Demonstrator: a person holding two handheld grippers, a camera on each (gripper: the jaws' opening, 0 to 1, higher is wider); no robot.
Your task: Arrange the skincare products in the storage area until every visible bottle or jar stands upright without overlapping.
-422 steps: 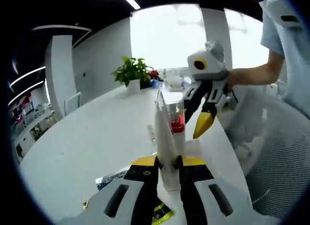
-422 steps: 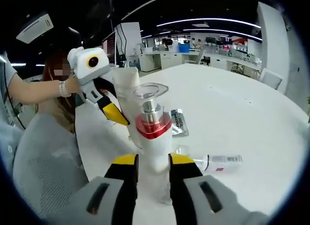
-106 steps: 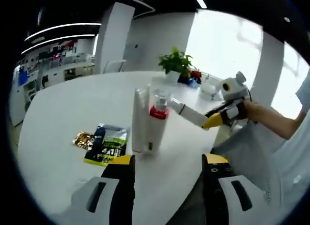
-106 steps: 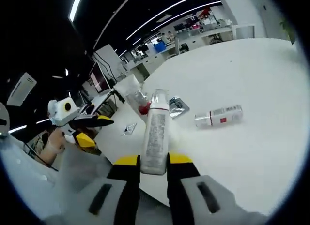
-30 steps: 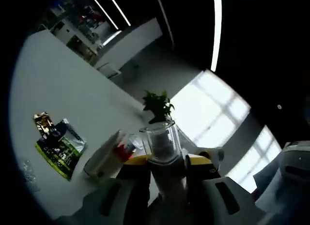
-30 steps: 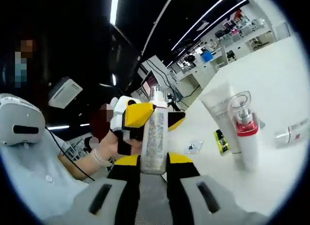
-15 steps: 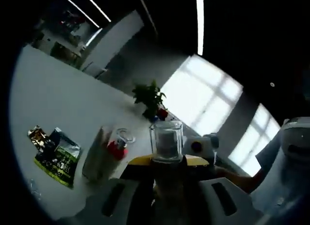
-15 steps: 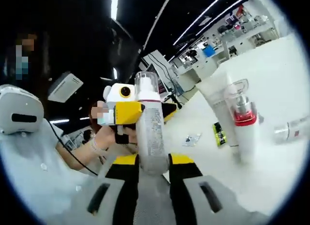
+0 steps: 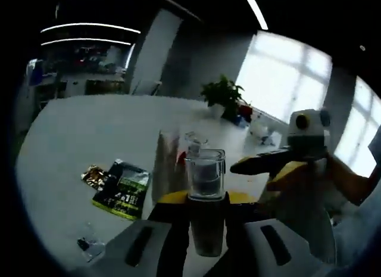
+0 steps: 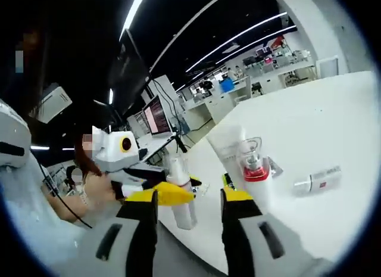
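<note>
Left gripper view is dim and heavily motion-blurred; strong backlight is thrown by the windows [image 9: 286, 68], which are blown out, so the near bottle [image 9: 206, 196] is rendered dark and soft. Right gripper view is sharper and brighter, lit by ceiling light strips [image 10: 134, 12] against a dark ceiling, with the white table [image 10: 315, 134] near overexposure and only faint shadows seen. Fisheye bending is marked toward the edges in both.
</note>
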